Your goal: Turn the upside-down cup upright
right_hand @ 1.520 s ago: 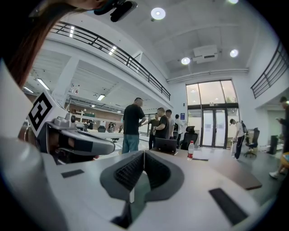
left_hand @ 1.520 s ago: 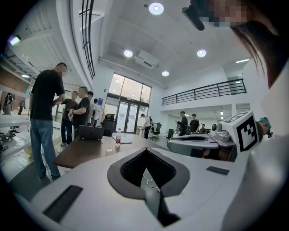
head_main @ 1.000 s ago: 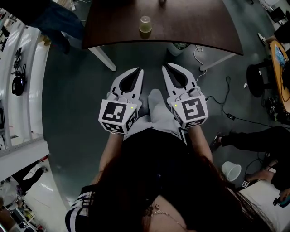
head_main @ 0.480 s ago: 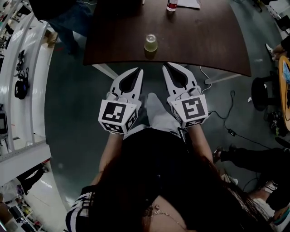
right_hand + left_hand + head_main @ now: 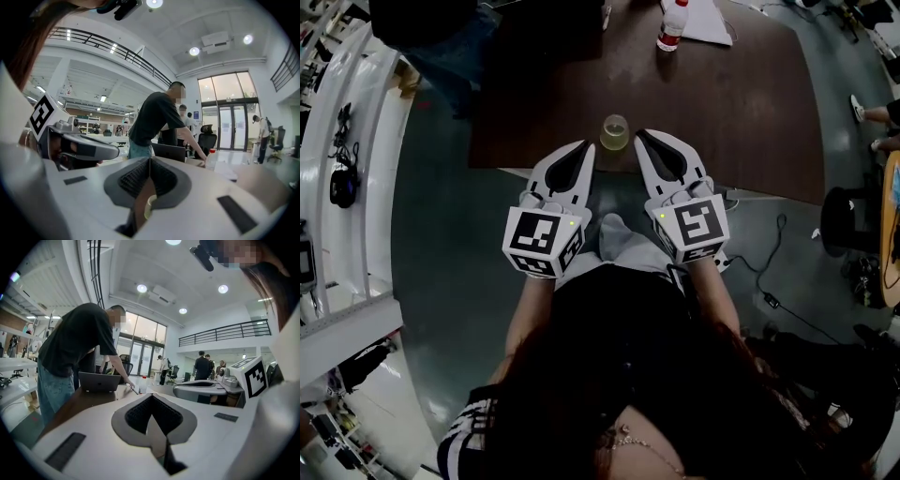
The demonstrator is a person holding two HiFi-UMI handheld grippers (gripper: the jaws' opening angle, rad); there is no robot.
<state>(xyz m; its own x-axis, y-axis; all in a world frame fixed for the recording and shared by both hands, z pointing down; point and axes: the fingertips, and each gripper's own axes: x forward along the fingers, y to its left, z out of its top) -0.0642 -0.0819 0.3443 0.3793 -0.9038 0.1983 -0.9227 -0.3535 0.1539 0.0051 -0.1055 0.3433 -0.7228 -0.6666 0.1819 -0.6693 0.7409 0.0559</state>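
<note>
i'm holding my left gripper and right gripper clenched tight on nothing, and the cup near their tips stands on the table, long axis vertical, seemingly mouth-down.

A bottle stands beside paper on the table.

Cup (yellowish) stands by the table edge.

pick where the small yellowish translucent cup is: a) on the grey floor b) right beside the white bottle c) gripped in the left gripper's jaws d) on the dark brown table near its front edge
D: the small yellowish translucent cup stands on the dark brown table by its near edge, just ahead of the left gripper and right gripper, whose jaws are shut on nothing.
</note>
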